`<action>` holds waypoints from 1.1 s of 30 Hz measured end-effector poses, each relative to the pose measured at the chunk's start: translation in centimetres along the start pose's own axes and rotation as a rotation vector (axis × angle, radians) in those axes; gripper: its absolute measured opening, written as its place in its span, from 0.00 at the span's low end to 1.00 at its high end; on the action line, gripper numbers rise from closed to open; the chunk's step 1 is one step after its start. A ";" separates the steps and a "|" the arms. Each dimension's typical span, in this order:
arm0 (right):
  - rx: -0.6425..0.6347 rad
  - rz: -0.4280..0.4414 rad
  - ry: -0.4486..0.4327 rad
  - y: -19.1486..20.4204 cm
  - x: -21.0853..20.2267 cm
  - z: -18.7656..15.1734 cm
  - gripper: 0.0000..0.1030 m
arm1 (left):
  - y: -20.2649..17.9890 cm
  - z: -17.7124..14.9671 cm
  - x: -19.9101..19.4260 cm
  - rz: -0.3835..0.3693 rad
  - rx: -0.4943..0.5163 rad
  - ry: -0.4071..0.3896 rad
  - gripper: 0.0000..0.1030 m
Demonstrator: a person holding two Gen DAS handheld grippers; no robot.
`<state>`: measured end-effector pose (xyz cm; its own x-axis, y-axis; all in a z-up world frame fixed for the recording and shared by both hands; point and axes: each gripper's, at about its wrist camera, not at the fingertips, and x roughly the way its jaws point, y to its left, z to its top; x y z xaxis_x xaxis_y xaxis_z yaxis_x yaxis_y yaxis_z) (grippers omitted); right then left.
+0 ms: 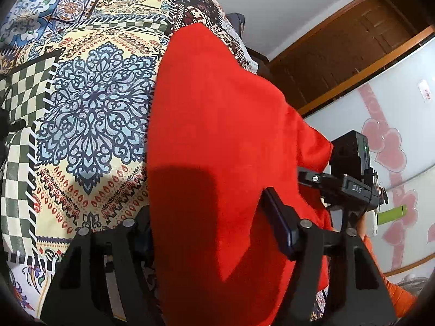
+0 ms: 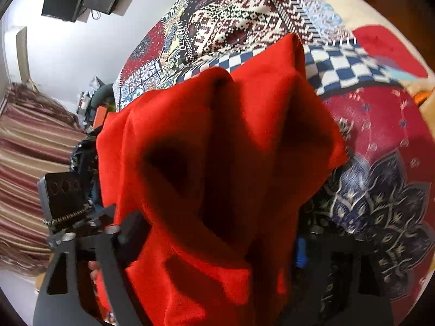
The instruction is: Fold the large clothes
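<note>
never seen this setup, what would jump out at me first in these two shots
The bright red garment fills the middle of both views, draped between each hand-held gripper's fingers. Under it lies a busy patchwork bedspread, with a blue lace-like medallion at left in the left wrist view.

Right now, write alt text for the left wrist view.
A red garment fills the middle of the view, passing between the left gripper fingers. It drapes over a patterned patchwork bedspread on the left. At right, the right gripper appears beside the cloth's edge, before a wardrobe door with pink hearts.
</note>
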<state>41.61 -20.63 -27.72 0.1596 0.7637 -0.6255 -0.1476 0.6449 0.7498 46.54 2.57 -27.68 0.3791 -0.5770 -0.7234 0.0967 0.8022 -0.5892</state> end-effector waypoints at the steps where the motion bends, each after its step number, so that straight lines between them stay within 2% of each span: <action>1: 0.011 0.005 0.006 0.0 -0.1 -0.3 0.57 | 0.3 0.0 -0.1 -0.018 -0.015 -0.009 0.55; 2: 0.016 0.006 0.012 0.1 -0.3 -0.4 0.48 | 0.9 -0.3 -0.3 -0.047 -0.051 -0.017 0.46; 3: 0.022 0.004 0.020 0.2 -0.5 -0.7 0.44 | 1.3 -0.6 -0.7 -0.079 -0.080 -0.022 0.38; 5: 0.033 0.005 0.027 1.0 -1.2 -1.2 0.34 | 1.6 -1.2 -1.4 -0.124 -0.115 -0.026 0.33; 6: 0.022 0.000 0.027 1.7 -1.6 -1.5 0.33 | 1.4 -1.4 -1.7 -0.117 -0.112 -0.027 0.32; 9: -0.035 -0.051 0.018 4.9 -2.5 -2.4 0.28 | -0.8 -2.0 -3.8 -0.036 -0.032 -0.038 0.30; 14: -0.148 -0.063 -0.022 11.6 -4.4 -3.6 0.26 | -3.8 -2.1 -9.7 0.010 0.065 -0.118 0.29; 20: -0.302 -0.030 -0.095 21.2 -6.2 -3.6 0.26 | -5.0 -1.6 -19.7 0.039 0.135 -0.268 0.28; 23: -0.366 -0.005 -0.123 25.9 -6.1 -3.2 0.26 | -4.3 -0.8 -25.3 0.055 0.142 -0.344 0.28; 26: -0.429 0.025 -0.146 30.3 -5.3 -2.9 0.26 | -3.4 0.5 -29.6 0.112 0.157 -0.404 0.28; 33: -0.494 0.130 -0.123 38.7 0.7 -1.4 0.26 | 2.2 3.0 -37.9 0.214 0.097 -0.488 0.28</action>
<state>34.68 4.87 0.56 0.2180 0.8486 -0.4821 -0.6116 0.5037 0.6101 35.16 26.70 -0.45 0.7812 -0.2795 -0.5583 0.0466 0.9178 -0.3943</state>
